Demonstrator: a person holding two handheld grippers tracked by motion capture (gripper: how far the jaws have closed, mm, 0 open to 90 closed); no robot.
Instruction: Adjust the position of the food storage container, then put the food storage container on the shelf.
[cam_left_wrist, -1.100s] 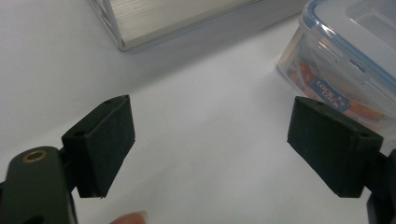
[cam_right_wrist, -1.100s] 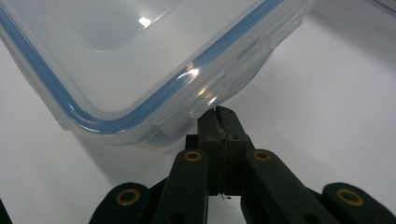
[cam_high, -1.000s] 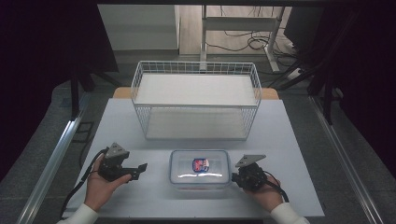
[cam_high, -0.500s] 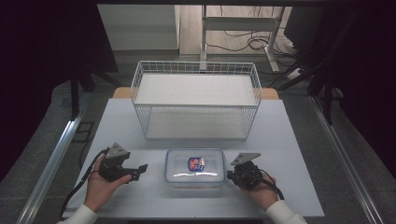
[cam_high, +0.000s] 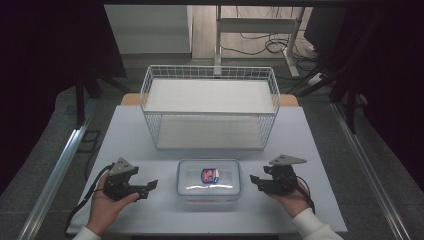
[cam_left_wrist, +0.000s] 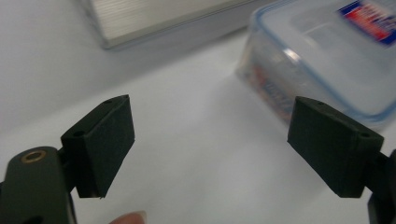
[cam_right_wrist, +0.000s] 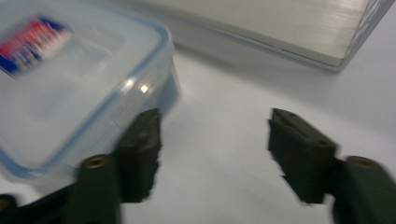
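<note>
**Right gripper released beside the container**

Since the earlier high view, the right gripper (cam_high: 256, 182) has been drawn away from the right end of the clear lidded container (cam_high: 208, 180), and its jaws have just been opening; nothing is seen between them now. In the right gripper view the two black pads (cam_right_wrist: 140, 151) are spread wide over bare table, with the container's blue-rimmed corner (cam_right_wrist: 70, 84) just beside the left pad, not gripped. The container itself has been shifted slightly compared with a second ago.

The left gripper (cam_high: 150, 187) is held in the person's left hand (cam_high: 102, 207) at the near left of the white table (cam_high: 320, 150), pointed towards the container but apart from it. Its jaws are also parted wide, as shown in the left gripper view, where the pads (cam_left_wrist: 105, 140) frame empty tabletop and the container (cam_left_wrist: 327, 51) lies beyond the right pad.

Between both grippers the container is set flat on the near middle of the table, lid on, a red and blue label (cam_high: 210, 175) visible on top.

Farther back, a white wire basket (cam_high: 210, 107) is stood across the table's middle, well apart from the container.
</note>
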